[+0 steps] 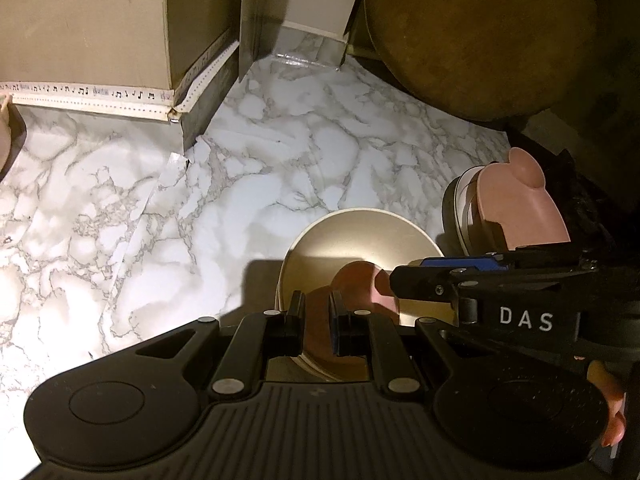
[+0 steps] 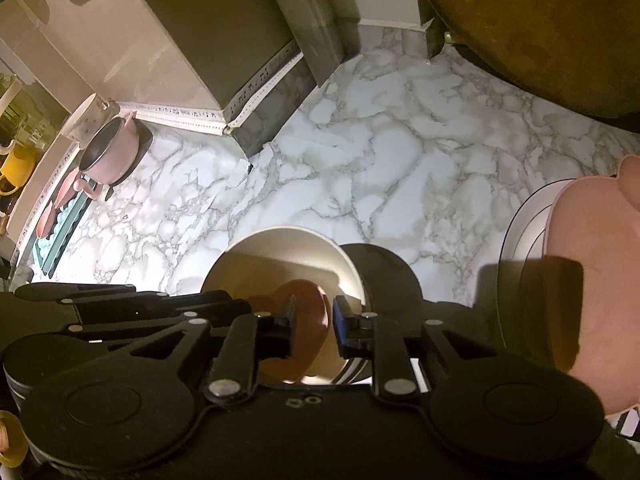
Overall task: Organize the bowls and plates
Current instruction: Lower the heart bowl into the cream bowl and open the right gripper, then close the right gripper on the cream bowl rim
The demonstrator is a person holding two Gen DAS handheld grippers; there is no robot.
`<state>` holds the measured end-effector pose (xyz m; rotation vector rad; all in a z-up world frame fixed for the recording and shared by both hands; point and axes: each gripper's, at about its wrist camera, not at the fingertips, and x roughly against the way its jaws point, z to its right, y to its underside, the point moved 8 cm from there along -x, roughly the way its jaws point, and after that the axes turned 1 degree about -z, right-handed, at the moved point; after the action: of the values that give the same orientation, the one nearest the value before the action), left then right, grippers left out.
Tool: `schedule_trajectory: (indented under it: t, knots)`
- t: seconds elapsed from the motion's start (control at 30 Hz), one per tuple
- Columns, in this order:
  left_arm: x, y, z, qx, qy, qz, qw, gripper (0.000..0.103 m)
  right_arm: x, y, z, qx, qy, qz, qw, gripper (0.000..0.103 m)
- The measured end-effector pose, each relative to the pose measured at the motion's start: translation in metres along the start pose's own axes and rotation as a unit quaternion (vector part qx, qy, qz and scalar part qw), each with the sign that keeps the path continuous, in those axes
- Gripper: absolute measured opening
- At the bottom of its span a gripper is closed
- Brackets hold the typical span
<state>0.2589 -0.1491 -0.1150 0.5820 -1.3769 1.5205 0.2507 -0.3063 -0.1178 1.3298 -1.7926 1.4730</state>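
Cream bowl [image 1: 360,236] [image 2: 280,256], round, shallow, matte inside, upright on the marble-patterned counter [image 1: 280,160] [image 2: 400,160], half in shadow. Inside it, a small pink dish [image 1: 356,284] [image 2: 304,304] with a rounded, ear-like lobe, lying tilted against the bowl's wall. Off to the right, a stack of plates [image 1: 460,208] [image 2: 520,248], dark-rimmed and pale, topped by a larger pink plate with round ears [image 1: 520,204] [image 2: 592,272], just beside the bowl, not touching.
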Motion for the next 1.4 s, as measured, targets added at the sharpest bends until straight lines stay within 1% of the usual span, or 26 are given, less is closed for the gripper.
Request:
schedule_trajectory:
  t: [0.23, 0.4, 0.57, 0.6, 0.63, 0.67, 0.7, 0.73, 0.77, 0.8, 0.9, 0.97, 1.0, 1.03, 1.07, 1.1, 1.17, 1.23, 1.33, 1.4]
  knots:
    - [0.018, 0.003, 0.003, -0.015, -0.011, 0.025, 0.9995, 0.012, 0.016, 0.003, -0.005, 0.002, 0.002, 0.019, 1.0, 0.033]
    - [0.029, 0.007, 0.003, -0.015, -0.017, 0.039, 0.999, 0.013, 0.028, 0.007, -0.008, 0.003, 0.004, 0.033, 0.999, 0.038]
    - [0.04, 0.012, 0.001, -0.016, -0.017, 0.049, 0.9985, 0.015, 0.04, 0.012, -0.012, 0.007, 0.005, 0.05, 0.999, 0.05]
    - [0.041, 0.013, 0.001, -0.016, -0.016, 0.051, 0.9984, 0.02, 0.043, 0.013, -0.013, 0.007, 0.005, 0.053, 0.999, 0.051]
    - [0.043, 0.014, 0.001, -0.016, -0.016, 0.054, 0.9983, 0.029, 0.045, 0.014, -0.014, 0.005, 0.005, 0.055, 0.998, 0.052]
    - [0.046, 0.015, 0.001, -0.017, -0.015, 0.058, 0.9981, 0.034, 0.047, 0.015, -0.014, 0.004, 0.006, 0.057, 0.998, 0.052]
    - [0.048, 0.016, 0.001, -0.017, -0.015, 0.063, 0.9978, 0.047, 0.049, 0.017, -0.014, 0.002, 0.007, 0.06, 0.998, 0.053]
    - [0.05, 0.017, 0.001, -0.016, -0.02, 0.069, 0.9973, 0.054, 0.051, 0.018, -0.014, 0.001, 0.009, 0.062, 0.998, 0.055]
    - [0.053, 0.018, 0.0, -0.016, -0.024, 0.075, 0.9967, 0.057, 0.053, 0.02, -0.014, 0.0, 0.011, 0.064, 0.998, 0.059]
    - [0.055, 0.019, -0.001, -0.016, -0.023, 0.079, 0.9965, 0.059, 0.055, 0.022, -0.015, -0.002, 0.012, 0.067, 0.998, 0.059]
    - [0.06, 0.021, 0.0, -0.014, -0.019, 0.084, 0.9962, 0.06, 0.061, 0.027, -0.015, -0.006, 0.015, 0.075, 0.997, 0.065]
    - [0.064, 0.024, 0.0, -0.014, -0.018, 0.088, 0.9958, 0.064, 0.065, 0.03, -0.015, -0.007, 0.017, 0.08, 0.997, 0.072]
    - [0.065, 0.025, 0.0, -0.013, -0.019, 0.091, 0.9956, 0.069, 0.067, 0.032, -0.015, -0.008, 0.016, 0.083, 0.996, 0.074]
    - [0.066, 0.025, 0.0, -0.012, -0.02, 0.094, 0.9953, 0.072, 0.069, 0.033, -0.016, -0.008, 0.016, 0.086, 0.996, 0.079]
    - [0.067, 0.026, 0.0, -0.013, -0.021, 0.098, 0.9949, 0.073, 0.071, 0.035, -0.016, -0.008, 0.015, 0.088, 0.996, 0.082]
    - [0.068, 0.027, 0.0, -0.015, -0.023, 0.102, 0.9944, 0.074, 0.073, 0.036, -0.016, -0.008, 0.016, 0.091, 0.996, 0.084]
    - [0.07, 0.029, 0.001, -0.017, -0.03, 0.107, 0.9937, 0.075, 0.076, 0.04, -0.016, -0.007, 0.016, 0.095, 0.995, 0.092]
    - [0.07, 0.031, 0.001, -0.016, -0.031, 0.108, 0.9936, 0.076, 0.079, 0.043, -0.016, -0.006, 0.022, 0.103, 0.994, 0.097]
    - [0.069, 0.034, 0.0, -0.009, -0.03, 0.106, 0.9939, 0.076, 0.082, 0.047, -0.014, -0.008, 0.027, 0.113, 0.993, 0.102]
    - [0.068, 0.035, 0.0, -0.004, -0.029, 0.106, 0.994, 0.076, 0.082, 0.049, -0.013, -0.01, 0.031, 0.115, 0.993, 0.102]
